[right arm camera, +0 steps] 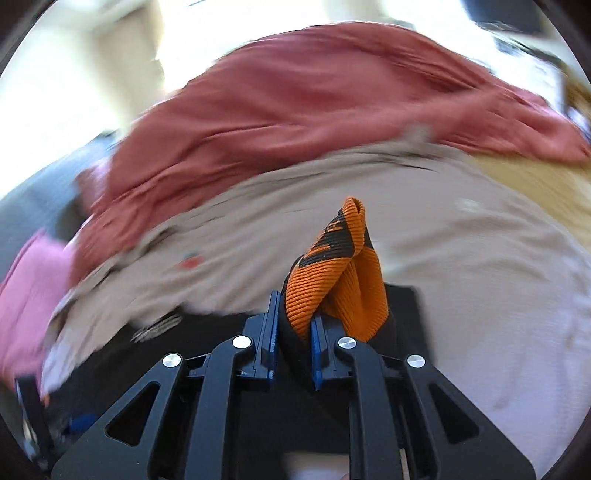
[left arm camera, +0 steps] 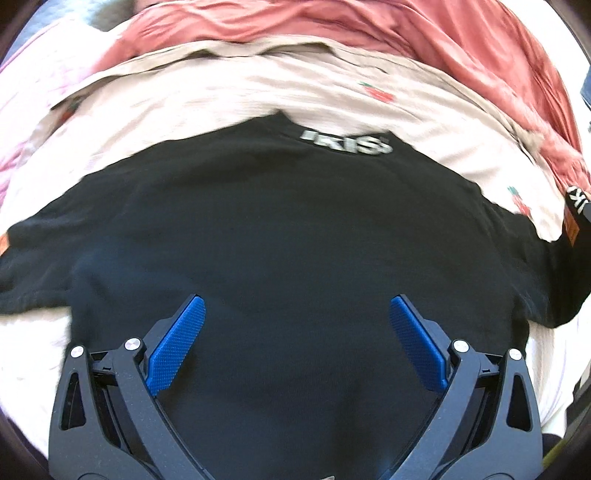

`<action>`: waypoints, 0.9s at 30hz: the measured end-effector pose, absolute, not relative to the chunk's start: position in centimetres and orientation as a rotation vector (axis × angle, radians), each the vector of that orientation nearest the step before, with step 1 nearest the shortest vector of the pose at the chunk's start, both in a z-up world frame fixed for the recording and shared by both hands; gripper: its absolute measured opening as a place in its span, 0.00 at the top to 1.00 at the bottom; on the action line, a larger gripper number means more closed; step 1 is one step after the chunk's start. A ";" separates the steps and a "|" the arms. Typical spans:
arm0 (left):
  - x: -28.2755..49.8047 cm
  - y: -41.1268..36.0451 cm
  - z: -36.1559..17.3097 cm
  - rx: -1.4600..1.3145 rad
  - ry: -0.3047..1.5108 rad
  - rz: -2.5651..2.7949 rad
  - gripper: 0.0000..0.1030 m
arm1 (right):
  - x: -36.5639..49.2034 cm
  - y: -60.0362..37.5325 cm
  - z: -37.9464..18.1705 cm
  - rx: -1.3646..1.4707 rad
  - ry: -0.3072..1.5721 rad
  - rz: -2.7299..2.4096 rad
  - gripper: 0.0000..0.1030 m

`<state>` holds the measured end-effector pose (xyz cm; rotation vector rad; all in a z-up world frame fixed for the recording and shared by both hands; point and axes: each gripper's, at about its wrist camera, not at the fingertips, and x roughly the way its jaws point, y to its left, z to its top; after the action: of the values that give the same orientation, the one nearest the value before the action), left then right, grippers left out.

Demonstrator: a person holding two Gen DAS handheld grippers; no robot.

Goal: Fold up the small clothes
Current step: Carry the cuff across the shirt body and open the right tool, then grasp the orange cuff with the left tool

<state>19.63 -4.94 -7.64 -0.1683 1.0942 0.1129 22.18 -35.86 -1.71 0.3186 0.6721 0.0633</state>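
Black T-shirt (left arm camera: 280, 236): spread flat on the bed's cream sheet (left arm camera: 207, 99). Orange-trimmed sleeve cuff (right arm camera: 340, 280): pinched in the closed right gripper (right arm camera: 293, 332). Left gripper (left arm camera: 297, 343): fingers wide apart, empty, above the hem. Advice: carry the sleeve inward (keep tension even), then lay it flat.

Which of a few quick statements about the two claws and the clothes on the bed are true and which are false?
1. The left claw is open above the black shirt. True.
2. The right claw is empty. False: it is shut on an orange-and-black ribbed cuff.
3. White lettering shows near the shirt's far edge. True.
4. The crumpled fabric beyond the shirt is green. False: it is reddish pink.
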 end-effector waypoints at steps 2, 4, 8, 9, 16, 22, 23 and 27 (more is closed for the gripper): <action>19.2 -3.5 -7.4 -0.180 1.095 0.146 0.08 | 21.8 -30.6 -1.7 0.219 0.665 0.174 0.88; 18.9 -1.8 -7.0 -0.202 1.088 0.182 0.08 | 21.6 -26.7 -2.4 0.132 0.677 0.257 0.88; 18.5 0.5 -6.4 -0.233 1.070 0.238 0.08 | 21.0 -21.0 -5.1 -0.052 0.727 0.355 0.87; 18.5 0.8 -6.3 -0.243 1.070 0.244 0.08 | 20.9 -20.3 -5.7 -0.079 0.745 0.373 0.87; 18.0 2.0 -5.7 -0.284 1.062 0.256 0.08 | 19.7 -19.6 -4.9 0.013 0.739 0.569 0.54; 18.0 1.2 -5.8 -0.336 1.077 0.208 0.09 | 20.9 -22.9 -3.0 0.055 0.699 0.446 0.45; 18.0 0.9 -5.8 -0.347 1.082 0.191 0.08 | 21.5 -23.9 -3.3 0.083 0.718 0.415 0.45; 18.6 -1.4 -6.1 -0.411 1.098 0.078 0.08 | 23.2 -27.5 -4.6 0.137 0.802 0.276 0.45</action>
<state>18.61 -1.42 -6.07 -0.4109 1.0976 0.0776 23.21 -27.48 -4.56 0.1370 0.8023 0.2762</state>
